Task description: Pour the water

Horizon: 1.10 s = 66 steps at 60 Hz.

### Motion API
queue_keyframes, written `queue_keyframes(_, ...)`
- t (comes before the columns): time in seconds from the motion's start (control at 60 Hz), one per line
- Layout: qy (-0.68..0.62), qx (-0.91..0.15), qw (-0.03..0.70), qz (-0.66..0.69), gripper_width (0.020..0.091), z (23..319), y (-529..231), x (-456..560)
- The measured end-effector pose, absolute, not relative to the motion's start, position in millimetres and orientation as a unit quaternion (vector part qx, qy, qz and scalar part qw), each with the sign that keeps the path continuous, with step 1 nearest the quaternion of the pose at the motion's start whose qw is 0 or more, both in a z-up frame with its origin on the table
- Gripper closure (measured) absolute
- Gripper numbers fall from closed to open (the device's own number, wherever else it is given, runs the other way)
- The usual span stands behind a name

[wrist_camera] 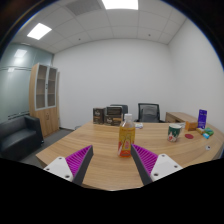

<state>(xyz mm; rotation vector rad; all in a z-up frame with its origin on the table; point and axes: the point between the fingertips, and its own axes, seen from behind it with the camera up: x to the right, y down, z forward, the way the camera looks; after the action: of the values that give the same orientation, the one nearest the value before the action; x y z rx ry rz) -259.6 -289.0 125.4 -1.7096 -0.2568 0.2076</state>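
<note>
A clear plastic bottle (pixel 126 136) with an orange label and orange liquid stands upright on the wooden table (pixel 100 165). It is just ahead of my gripper (pixel 113 157), in line with the gap between the fingers. Both purple-padded fingers (pixel 79 157) are spread wide, with nothing between them. A white cup with a dark band (pixel 175 132) stands farther off to the right of the bottle.
A purple box (pixel 202 118) and small green items (pixel 207 132) sit at the table's right end. Black office chairs (pixel 148 112) stand behind the table. There is a wooden cabinet (pixel 44 98) at the left wall and a dark sofa (pixel 17 135) beside it.
</note>
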Motion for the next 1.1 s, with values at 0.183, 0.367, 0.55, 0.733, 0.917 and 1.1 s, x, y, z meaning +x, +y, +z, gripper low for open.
queue_keyframes(0.183,-0.083,-0.765,0.635,0.073,0.0269,105.9,-197.7,-232.4)
queue_keyframes(0.367,-0.084,-0.758,0.641,0.088,0.0269,101.0,-131.6,-246.5)
queue_keyframes(0.55,-0.082,-0.761,0.640,0.068,0.0400,90.3,-88.2,-256.2)
queue_keyframes(0.733,-0.079,-0.739,0.666,0.063,0.0608,91.4,-78.3,-251.3)
queue_keyframes(0.917,-0.075,-0.753,0.645,0.107,0.0657,94.1,-70.0,-246.2)
queue_keyframes(1.1,0.045,-0.741,0.629,0.233,0.0654,147.1,-29.2,-185.4)
